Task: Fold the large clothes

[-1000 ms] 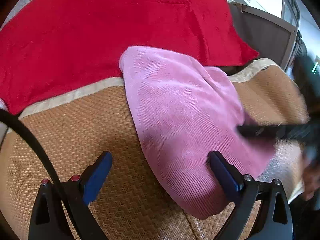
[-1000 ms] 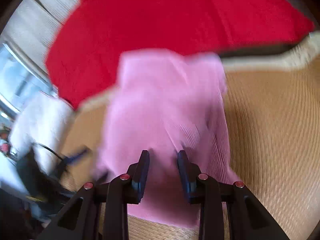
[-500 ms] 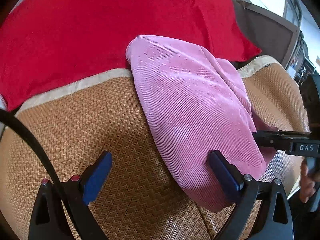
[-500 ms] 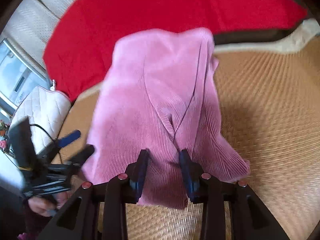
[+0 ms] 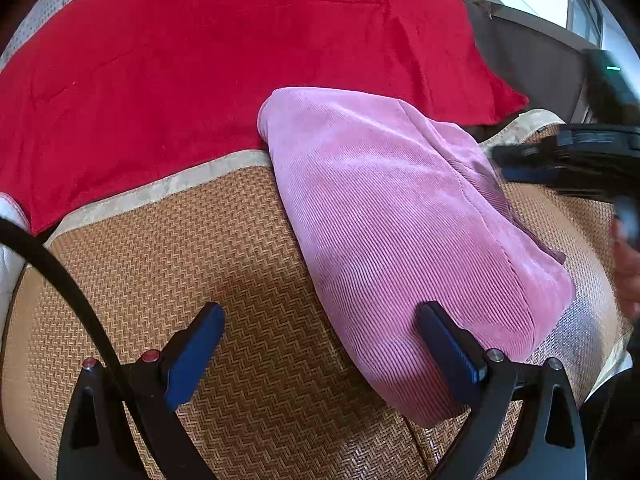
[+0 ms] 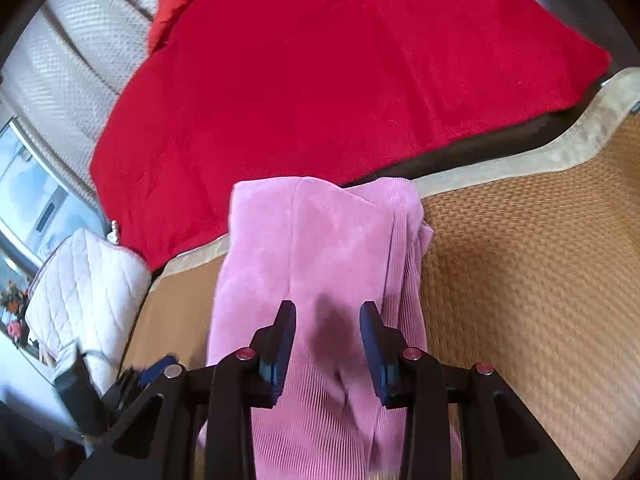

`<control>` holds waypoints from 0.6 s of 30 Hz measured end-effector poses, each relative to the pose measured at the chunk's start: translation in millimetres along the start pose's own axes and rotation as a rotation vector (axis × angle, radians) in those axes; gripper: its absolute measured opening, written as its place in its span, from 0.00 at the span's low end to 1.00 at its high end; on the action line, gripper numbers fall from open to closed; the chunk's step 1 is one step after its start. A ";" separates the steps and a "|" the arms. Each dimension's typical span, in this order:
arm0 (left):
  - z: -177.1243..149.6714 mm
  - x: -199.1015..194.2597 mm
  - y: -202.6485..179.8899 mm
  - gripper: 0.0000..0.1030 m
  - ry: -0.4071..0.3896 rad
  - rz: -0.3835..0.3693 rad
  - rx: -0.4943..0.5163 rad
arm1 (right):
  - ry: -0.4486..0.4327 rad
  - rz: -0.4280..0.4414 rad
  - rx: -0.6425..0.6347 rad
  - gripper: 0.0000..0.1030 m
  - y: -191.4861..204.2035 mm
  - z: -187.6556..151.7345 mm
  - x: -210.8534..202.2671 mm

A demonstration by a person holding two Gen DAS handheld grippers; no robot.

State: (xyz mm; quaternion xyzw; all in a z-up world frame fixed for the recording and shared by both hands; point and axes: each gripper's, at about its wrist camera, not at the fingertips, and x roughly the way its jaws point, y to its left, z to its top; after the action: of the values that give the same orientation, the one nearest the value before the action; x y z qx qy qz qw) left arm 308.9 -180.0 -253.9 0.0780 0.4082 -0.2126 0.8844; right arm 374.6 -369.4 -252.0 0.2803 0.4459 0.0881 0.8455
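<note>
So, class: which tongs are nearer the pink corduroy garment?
Right. The right tongs hover directly over the pink corduroy garment, fabric between their fingers; the left tongs straddle its near edge, mostly over the woven mat.

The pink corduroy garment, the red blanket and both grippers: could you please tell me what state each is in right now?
Pink corduroy garment: folded into a compact bundle, lying on the woven straw mat, far end overlapping the blanket's edge.
Red plush blanket: spread flat beyond the mat.
Left gripper: wide open, holding nothing, right finger over the garment's edge.
Right gripper: open, above the garment, gripping nothing.
</note>
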 end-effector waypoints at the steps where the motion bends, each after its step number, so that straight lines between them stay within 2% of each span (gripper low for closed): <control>1: -0.2 -0.1 0.2 0.96 -0.001 -0.001 0.000 | 0.030 -0.014 0.002 0.37 -1.2 3.9 16.2; 3: 0.9 -0.1 0.3 0.96 -0.003 -0.006 -0.004 | 0.087 -0.068 -0.007 0.35 -9.6 4.8 51.2; 5: 0.8 0.5 -0.1 0.96 -0.004 -0.002 -0.006 | 0.076 -0.048 0.017 0.36 -13.8 0.3 65.1; 10: 2.4 0.4 -0.7 0.96 -0.002 0.002 -0.014 | 0.068 -0.058 -0.006 0.35 -7.7 4.7 48.8; 15: 5.1 -6.1 -1.2 0.96 -0.019 0.015 -0.018 | 0.023 0.001 0.024 0.37 -13.0 -5.2 15.5; 18: 11.2 -22.4 3.6 0.96 -0.096 0.005 -0.033 | -0.005 0.021 -0.009 0.37 -6.8 -13.8 -7.4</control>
State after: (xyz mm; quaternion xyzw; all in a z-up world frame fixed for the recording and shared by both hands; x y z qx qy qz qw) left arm 305.3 -173.2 -229.8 0.0543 0.3684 -0.2071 0.9047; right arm 358.5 -372.5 -256.8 0.2812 0.4402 0.0982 0.8470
